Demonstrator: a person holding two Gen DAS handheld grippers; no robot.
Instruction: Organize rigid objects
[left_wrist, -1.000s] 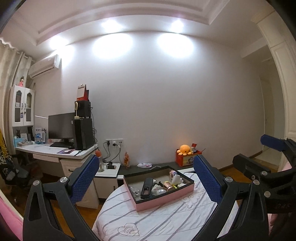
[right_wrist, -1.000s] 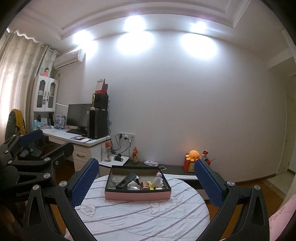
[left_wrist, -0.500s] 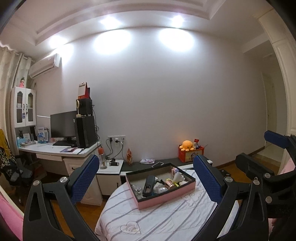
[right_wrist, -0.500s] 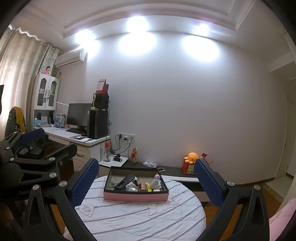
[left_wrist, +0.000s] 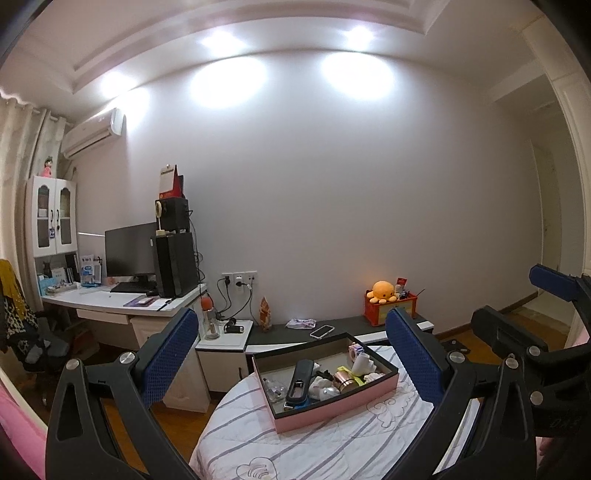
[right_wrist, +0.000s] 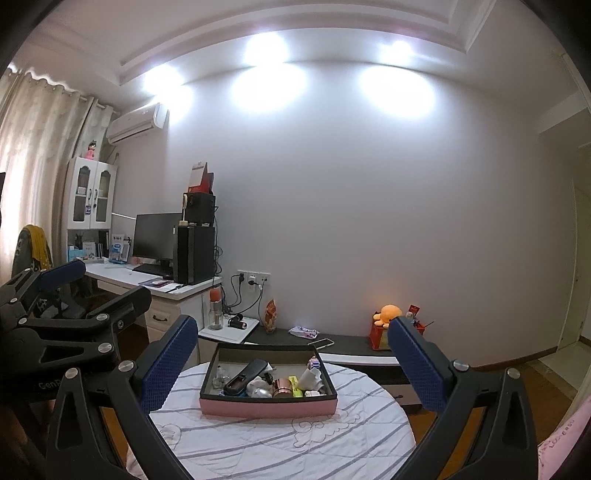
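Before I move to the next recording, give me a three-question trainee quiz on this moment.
1. True or false: the left tool is shut on an item.
2. What does the pink box rest on? A) desk B) round striped table C) floor
3. Fill in: the long black item in the box is a ____.

Key: 1. False; both it and the right tool are open and empty. 2. B, the table. 3. Remote, lying tilted among small items.
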